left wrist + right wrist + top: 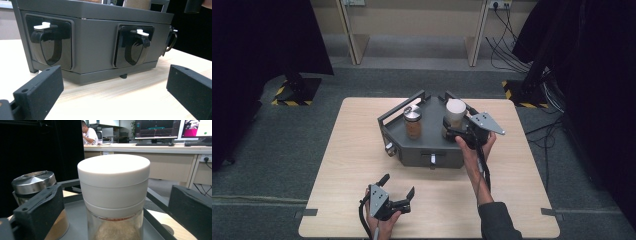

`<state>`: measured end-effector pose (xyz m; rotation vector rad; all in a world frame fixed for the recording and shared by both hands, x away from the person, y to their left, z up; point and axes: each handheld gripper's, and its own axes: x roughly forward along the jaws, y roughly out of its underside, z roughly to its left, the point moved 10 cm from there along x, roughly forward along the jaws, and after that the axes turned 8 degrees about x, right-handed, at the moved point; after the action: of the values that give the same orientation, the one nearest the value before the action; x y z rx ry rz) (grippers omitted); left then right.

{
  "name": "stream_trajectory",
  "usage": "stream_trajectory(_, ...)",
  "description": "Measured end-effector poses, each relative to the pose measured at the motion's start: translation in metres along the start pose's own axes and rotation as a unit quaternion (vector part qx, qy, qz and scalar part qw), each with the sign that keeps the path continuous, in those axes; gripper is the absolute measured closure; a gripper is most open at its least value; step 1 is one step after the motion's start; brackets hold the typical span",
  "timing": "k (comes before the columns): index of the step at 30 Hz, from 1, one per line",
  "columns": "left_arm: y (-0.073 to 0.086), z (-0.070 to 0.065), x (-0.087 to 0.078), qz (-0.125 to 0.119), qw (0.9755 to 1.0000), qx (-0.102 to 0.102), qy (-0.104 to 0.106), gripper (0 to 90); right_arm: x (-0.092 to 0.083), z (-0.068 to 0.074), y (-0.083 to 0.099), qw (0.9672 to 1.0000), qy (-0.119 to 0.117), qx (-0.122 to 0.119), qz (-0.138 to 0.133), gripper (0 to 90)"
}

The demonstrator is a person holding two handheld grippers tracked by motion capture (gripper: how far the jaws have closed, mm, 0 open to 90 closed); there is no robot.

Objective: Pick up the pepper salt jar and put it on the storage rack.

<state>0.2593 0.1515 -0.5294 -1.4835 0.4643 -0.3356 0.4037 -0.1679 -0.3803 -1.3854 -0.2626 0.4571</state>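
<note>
White-lidded jar (113,195) sits on the right side of the grey tray (430,131), on the tray's flat top deck. Right gripper (451,131) is level with it, jaws spread wide on either side of the lid, clear gap both sides, pads not pressing. So nothing is held. My read: jar is parked on the deck and I'm either just off it or lined up for a grab.

Jar body is clear glass or plastic with pale granular fill. The lid is a matte white, stepped cylinder, tall and smooth, so a side grip on the lid band looks like the sane approach.

Next to it, toward the tray's left, is a second jar (413,122) with a shiny metal cap and brownish contents. The two stand apart, enough room for a jaw between them, I think.

The tray is a dark grey angular box with rail handles at the back and black recessed dispensers with white levers (139,32) on the front faces. It rests on a light wood-grain table (352,165).

Left gripper (398,195) rests low on the table near the front edge, pointed at the tray front, jaws wide apart and empty, just standing by.
</note>
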Motion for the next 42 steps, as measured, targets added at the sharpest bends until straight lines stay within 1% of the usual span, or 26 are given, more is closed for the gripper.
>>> stream_trajectory(4,0.000,0.000,0.000,0.000,1.0000,0.000,0.000,0.2,-0.006,-0.003,0.001,0.9999,-0.011,0.006,-0.006,0.4)
stream_trajectory(14,0.000,0.000,0.000,0.000,1.0000,0.000,0.000,0.2,-0.024,-0.005,0.003,0.9995,-0.026,0.008,-0.016,0.4)
stream_trajectory(16,0.000,0.000,0.000,0.000,1.0000,0.000,0.000,0.2,-0.028,-0.005,0.005,0.9994,-0.030,0.005,-0.016,0.4)
stream_trajectory(23,0.000,-0.001,0.000,0.000,1.0000,0.000,0.000,0.2,-0.045,-0.005,0.013,0.9986,-0.046,0.011,-0.025,0.4)
stream_trajectory(26,0.000,0.000,0.000,0.001,1.0000,0.001,0.000,0.2,-0.056,-0.005,0.018,0.9979,-0.056,0.014,-0.030,0.4)
stream_trajectory(32,0.000,-0.001,0.000,0.001,1.0000,0.003,-0.001,0.2,-0.072,-0.006,0.026,0.9973,-0.064,0.017,-0.033,0.4)
stream_trajectory(33,0.000,-0.001,0.000,0.001,1.0000,0.003,-0.001,0.2,-0.076,-0.007,0.029,0.9971,-0.066,0.019,-0.032,0.4)
stream_trajectory(42,0.000,-0.001,0.001,0.002,1.0000,0.005,0.001,0.2,-0.100,-0.011,0.047,0.9965,-0.072,0.025,-0.034,0.4)
